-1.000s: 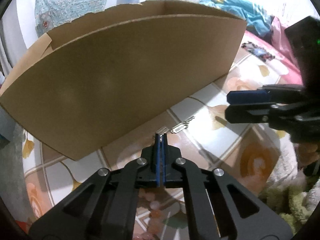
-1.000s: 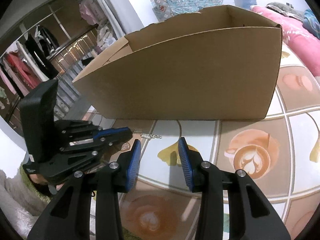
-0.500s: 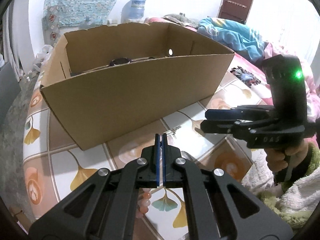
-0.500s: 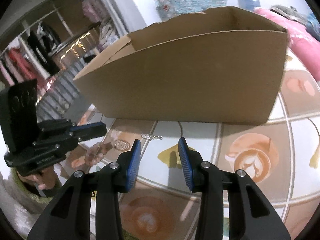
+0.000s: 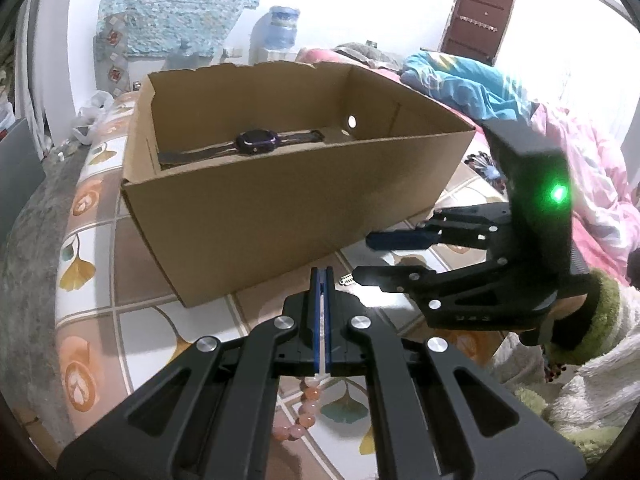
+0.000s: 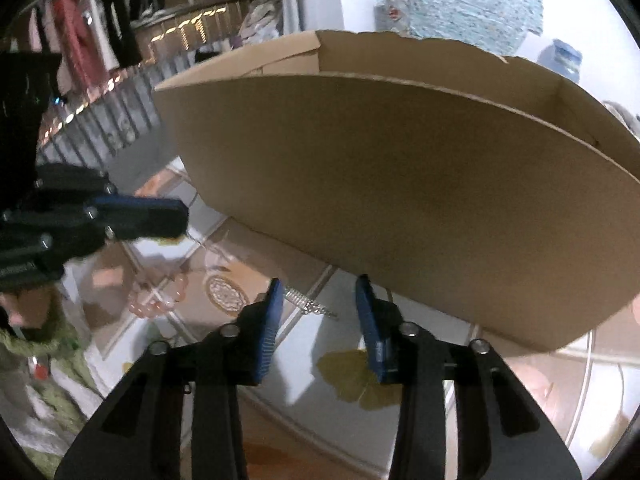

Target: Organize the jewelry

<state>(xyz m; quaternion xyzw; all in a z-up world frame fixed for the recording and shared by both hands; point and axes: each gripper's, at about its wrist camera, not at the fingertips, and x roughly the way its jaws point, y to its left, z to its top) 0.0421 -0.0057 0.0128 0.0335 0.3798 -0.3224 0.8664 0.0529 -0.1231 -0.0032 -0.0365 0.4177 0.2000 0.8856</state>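
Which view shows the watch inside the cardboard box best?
The left wrist view: it looks over the cardboard box rim onto the watch lying flat inside. The right wrist view shows only the box's outer wall; the watch is hidden.

A patterned tablecloth [image 5: 132,332] printed with ginkgo leaves and latte cups in brown and white squares covers the surface. Beyond the tablecloth's far edge, a blue water jug [image 5: 278,32] stands against the white wall, with a pale blue floral cloth [image 5: 180,4] hanging just to the jug's left. Right of the jug, a crumpled blue blanket [image 5: 460,80] lies on pink bedding [image 5: 592,176], and a dark brown door [image 5: 476,20] is set in the wall behind them. In the right wrist view, clothes on a rack [image 6: 76,28] hang far left of the jug [image 6: 562,58].
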